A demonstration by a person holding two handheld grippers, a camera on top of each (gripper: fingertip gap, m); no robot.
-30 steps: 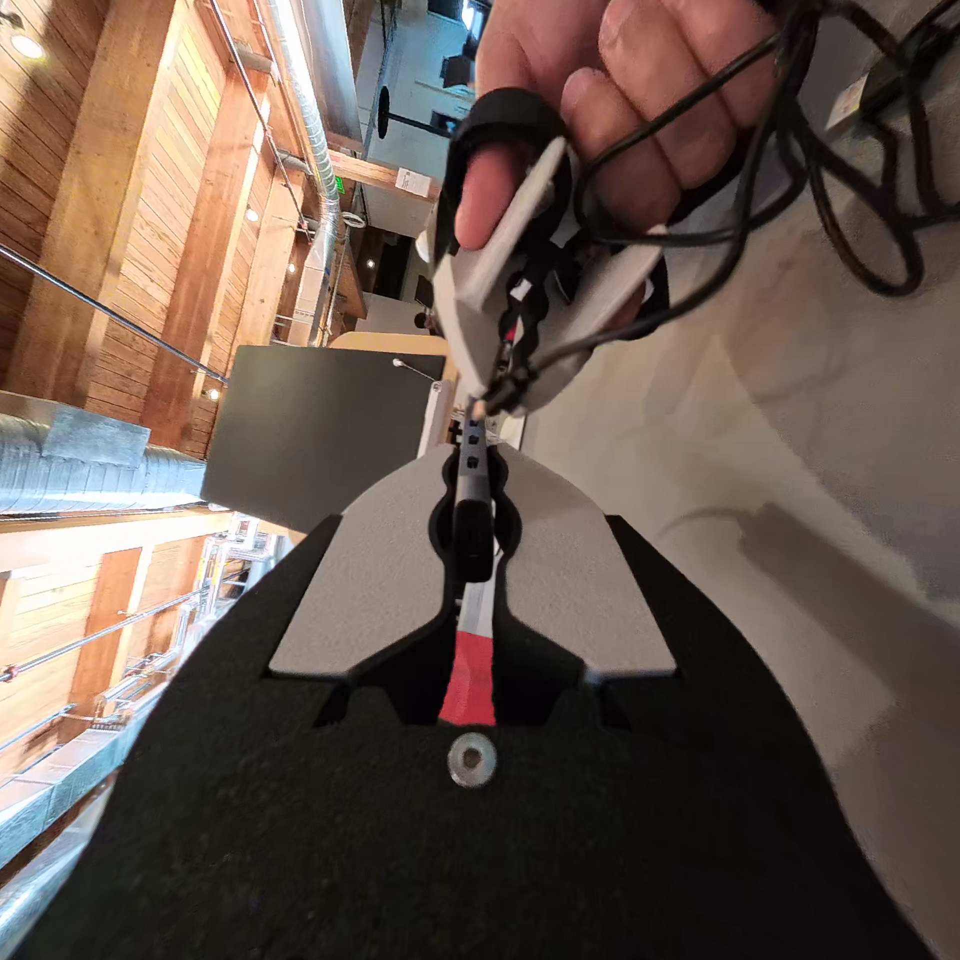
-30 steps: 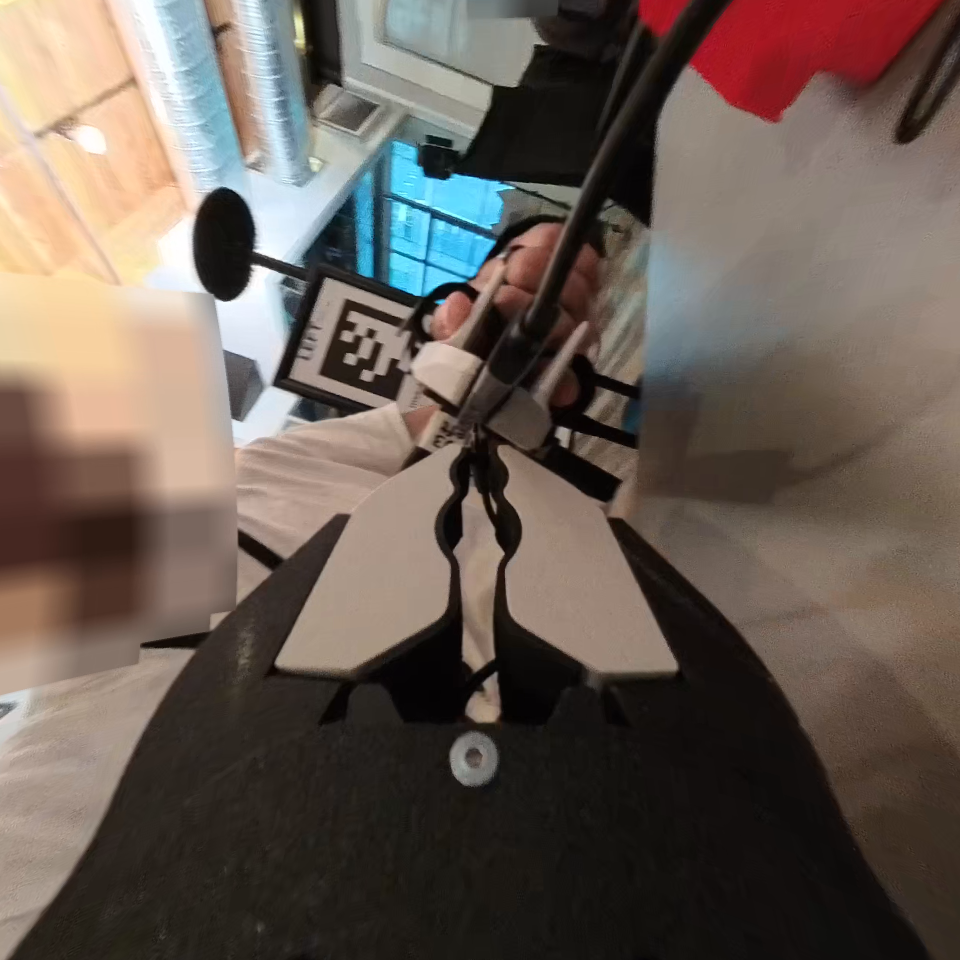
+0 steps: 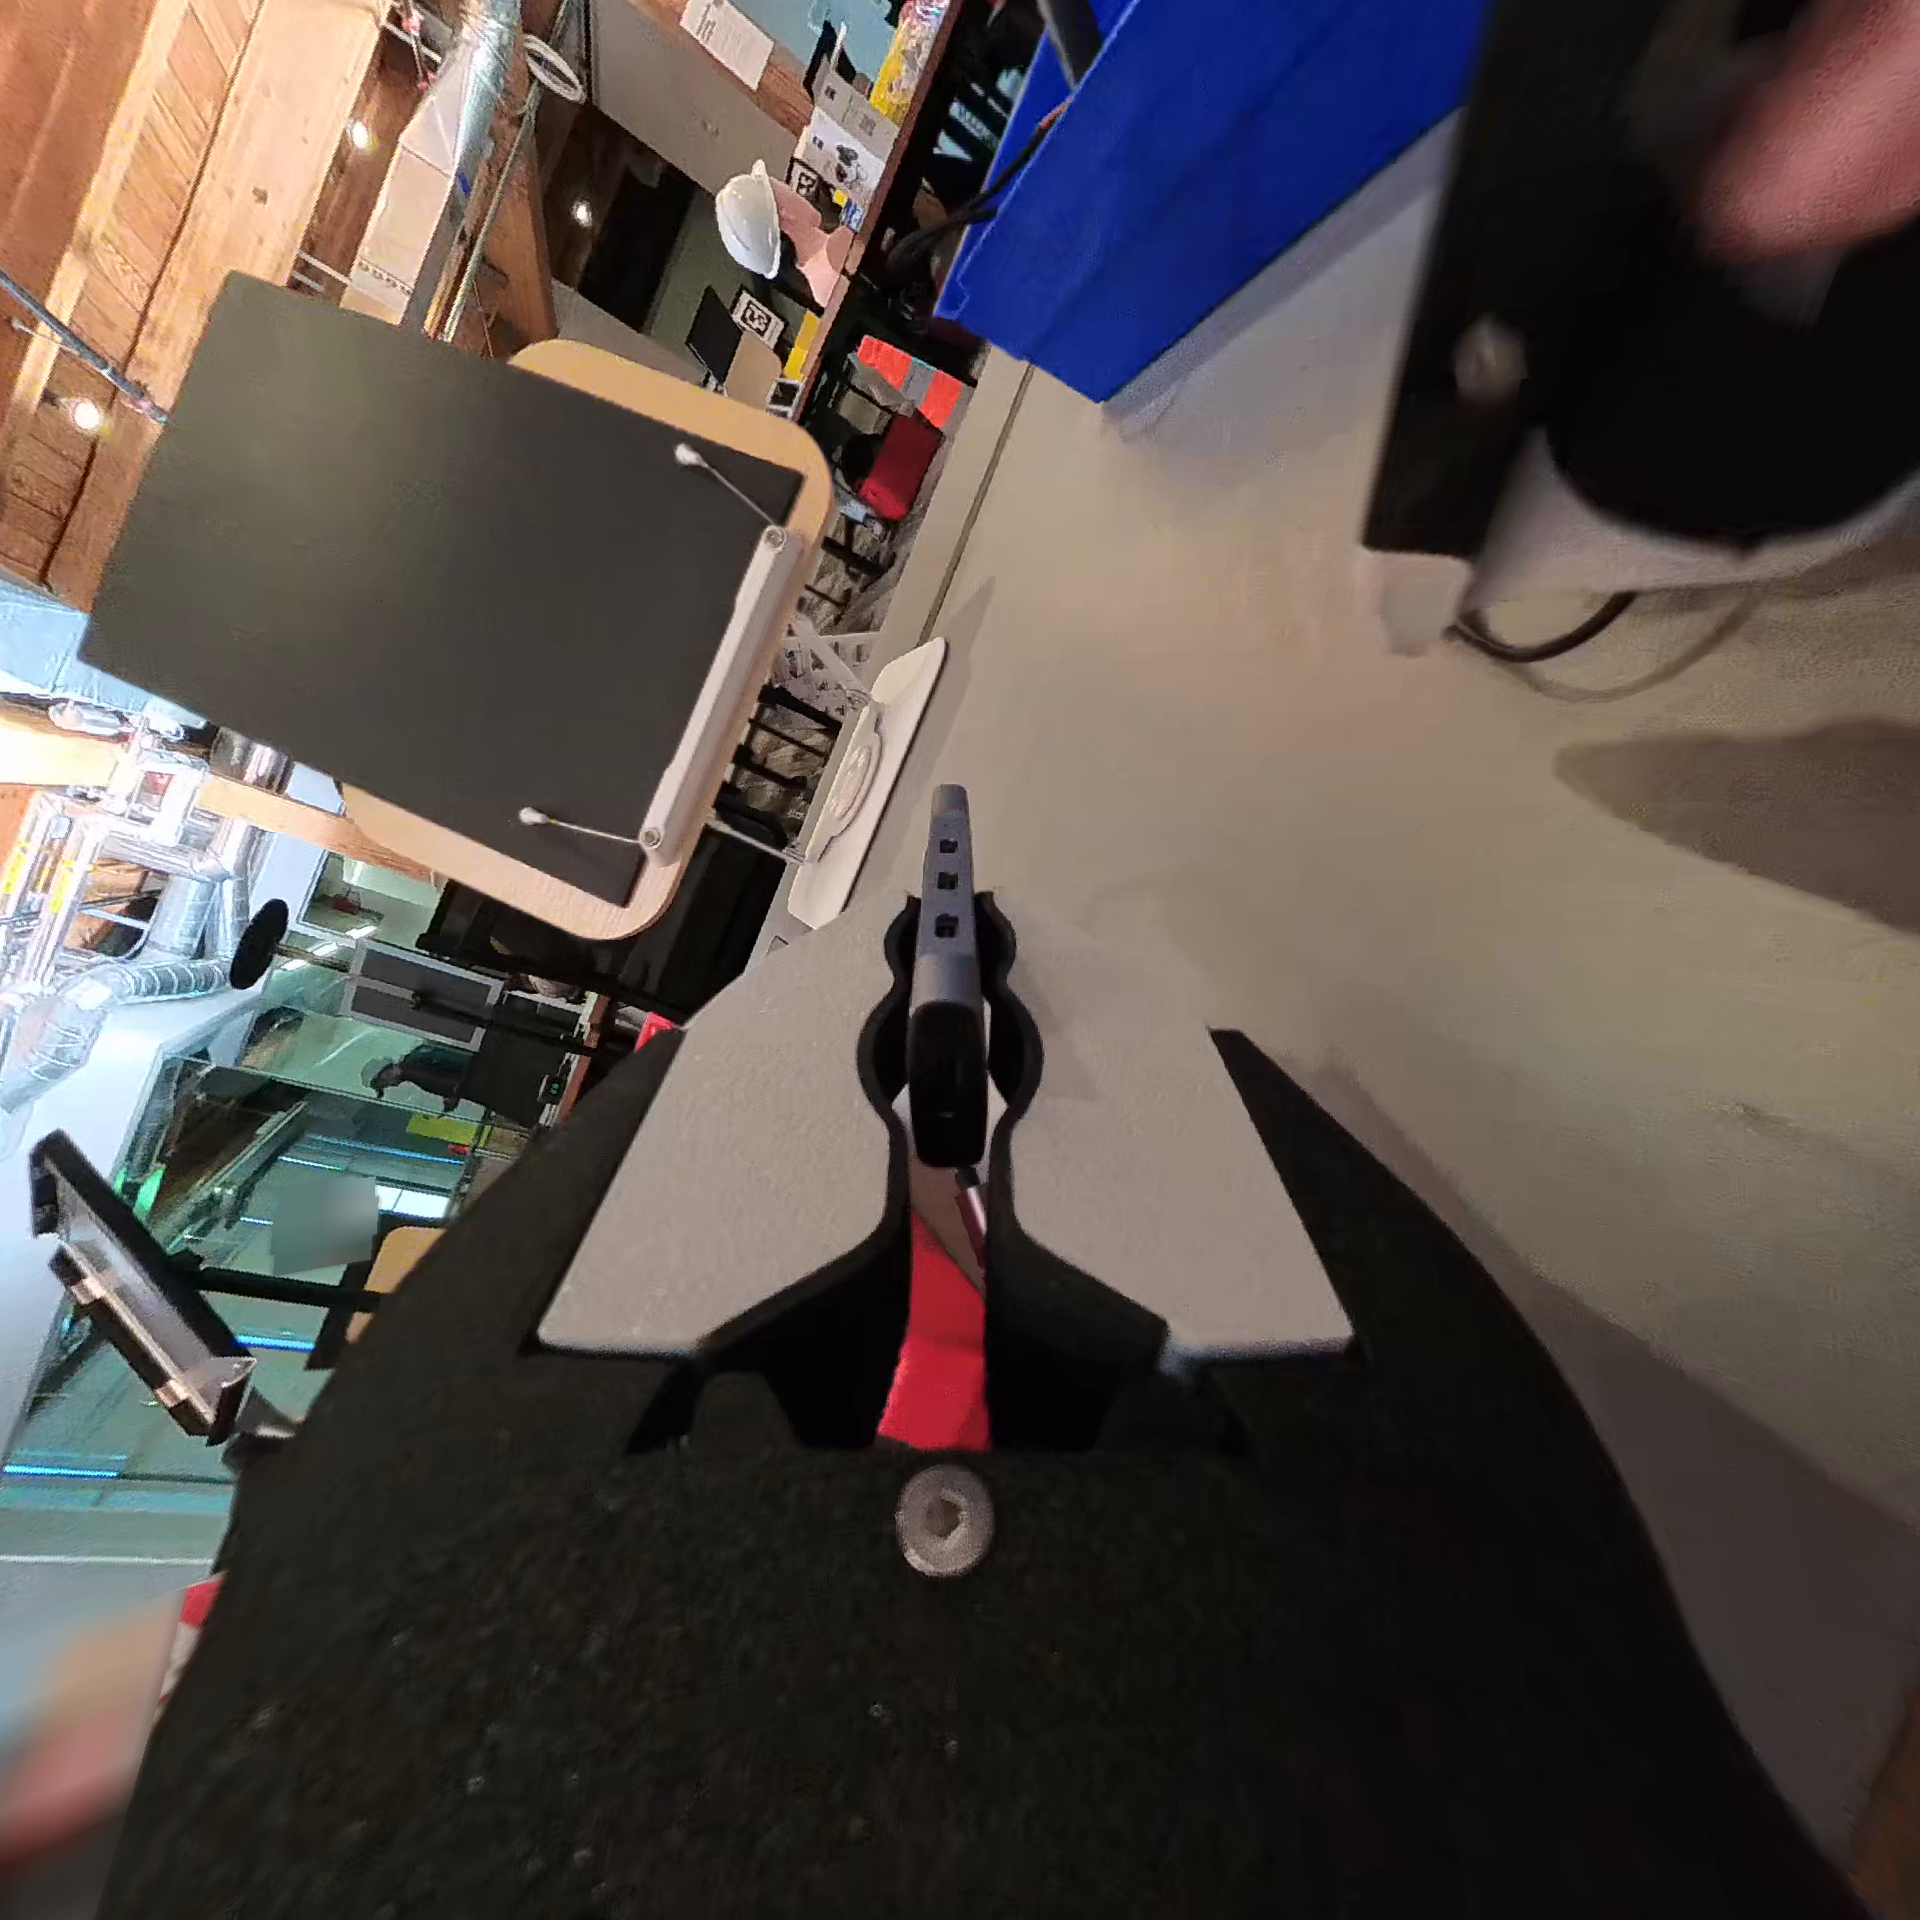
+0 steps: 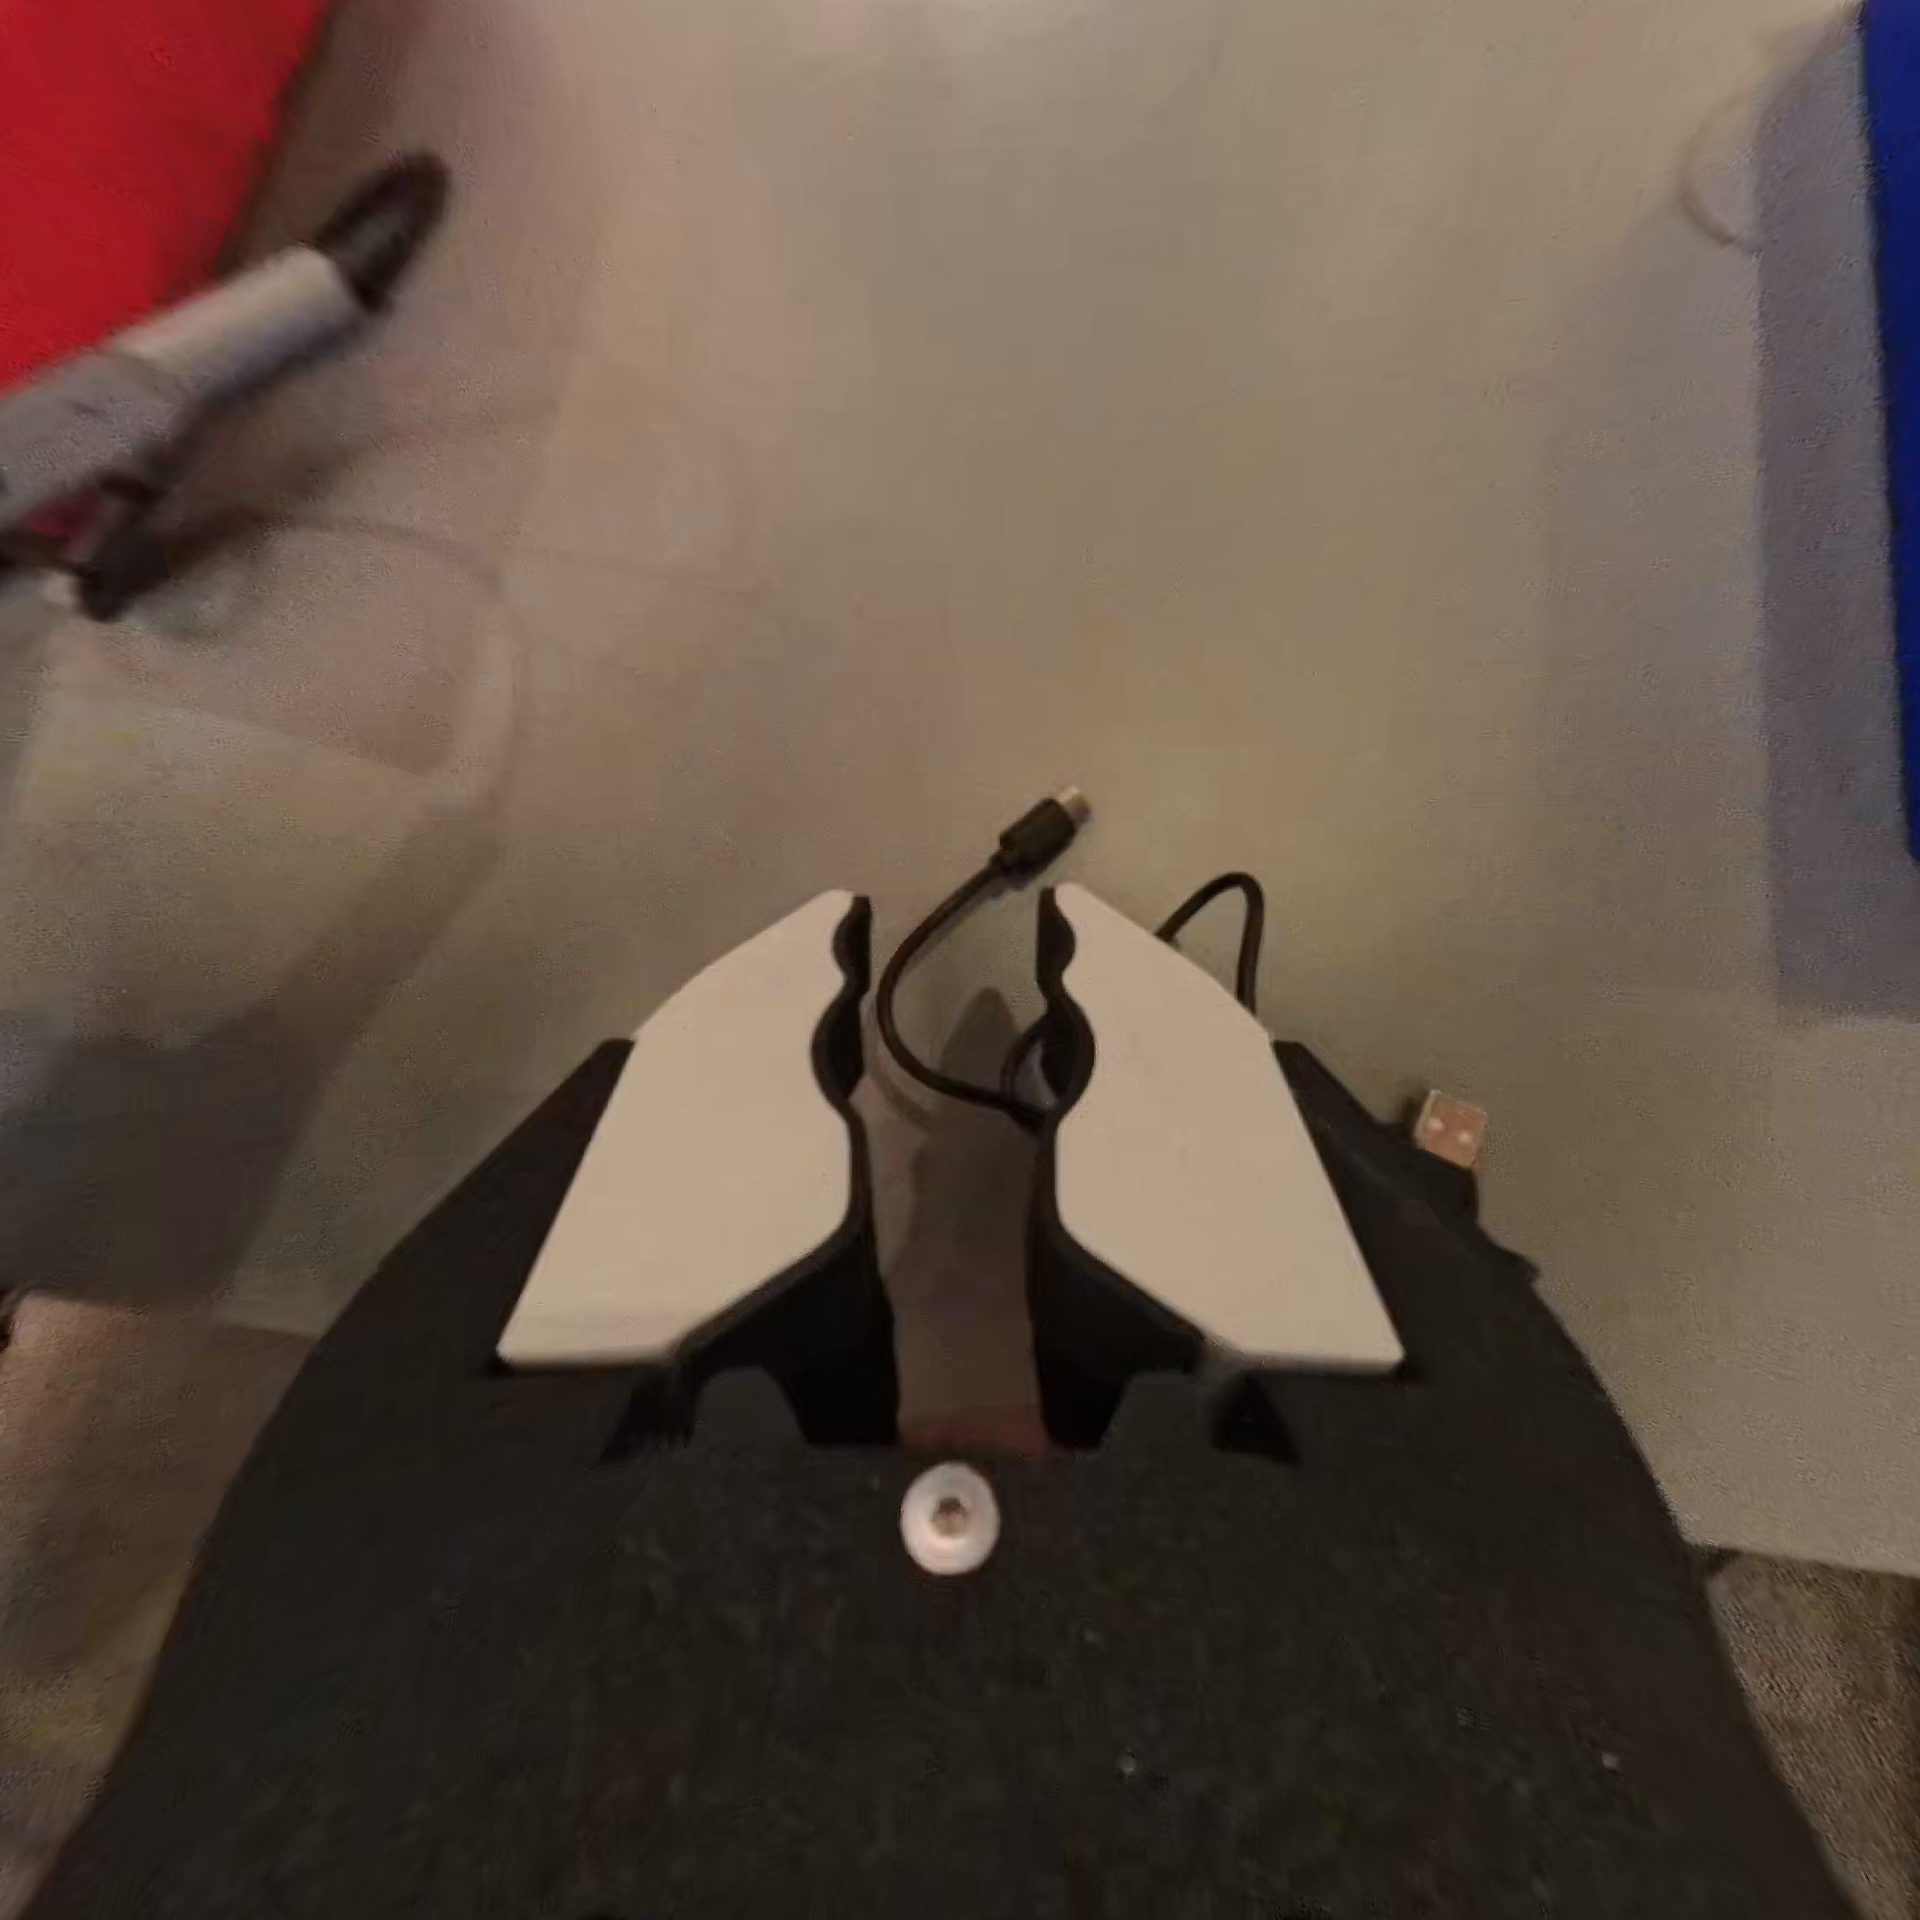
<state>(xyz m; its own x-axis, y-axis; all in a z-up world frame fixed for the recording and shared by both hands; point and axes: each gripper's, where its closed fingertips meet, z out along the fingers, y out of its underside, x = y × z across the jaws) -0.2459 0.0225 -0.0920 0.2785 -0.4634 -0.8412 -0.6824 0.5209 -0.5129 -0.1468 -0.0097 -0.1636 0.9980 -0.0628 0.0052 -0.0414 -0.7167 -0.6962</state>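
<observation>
Left gripper: jaws pressed together, pinching a slim grey device with a black section and small square holes along its tip, which sticks out past the fingers. Red handle part visible behind the jaws. Held above a beige tabletop.

Right gripper: jaws spread, holding nothing. A black cable loops between the fingers, its small plug lying free on the tabletop just beyond; a USB-A plug lies at near right. Cable and device are apart, unconnected.

Left view only: black panel on wooden board, white hard hat, blue bin. Right view only: the cable; a blurred grey tool at far left.
</observation>
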